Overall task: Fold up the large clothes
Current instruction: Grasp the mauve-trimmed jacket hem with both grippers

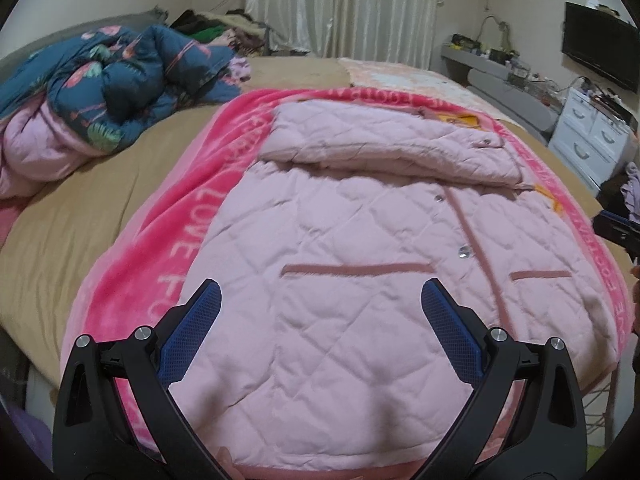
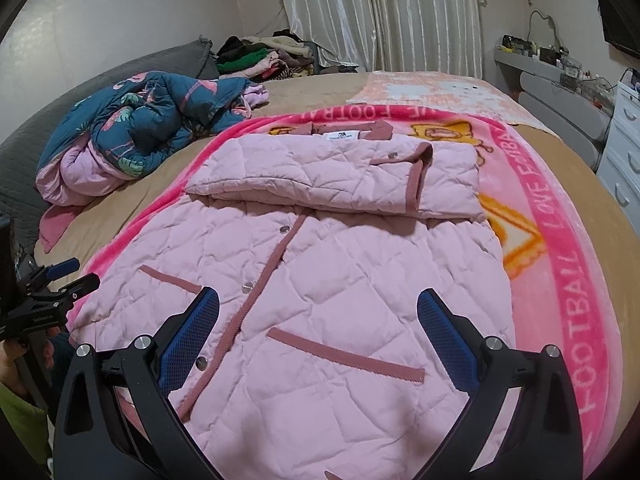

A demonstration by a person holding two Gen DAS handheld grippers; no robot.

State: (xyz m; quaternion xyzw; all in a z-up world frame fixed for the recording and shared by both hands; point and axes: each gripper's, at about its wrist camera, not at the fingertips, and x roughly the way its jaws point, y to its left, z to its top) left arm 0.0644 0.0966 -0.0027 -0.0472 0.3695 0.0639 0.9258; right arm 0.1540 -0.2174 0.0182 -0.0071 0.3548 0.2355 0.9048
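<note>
A pale pink quilted jacket [image 1: 344,264] [image 2: 332,280] lies flat, front up, on a bright pink blanket [image 1: 160,264] [image 2: 560,264] spread over the bed. Both sleeves are folded across its chest as a band [image 1: 392,144] [image 2: 332,176]. Darker pink trim marks the placket and the pocket slits. My left gripper [image 1: 322,304] hovers open over the jacket's lower left half, holding nothing. My right gripper [image 2: 318,312] hovers open over the lower right half, also holding nothing. The left gripper's tool [image 2: 48,292] shows at the left edge of the right wrist view.
A crumpled blue floral duvet [image 1: 108,80] [image 2: 140,128] lies at the bed's far left. Stacked clothes [image 2: 260,60] sit beside the curtain. White drawers [image 1: 592,136] and a cluttered shelf stand on the right. A tan sheet [image 1: 80,216] covers the bed around the blanket.
</note>
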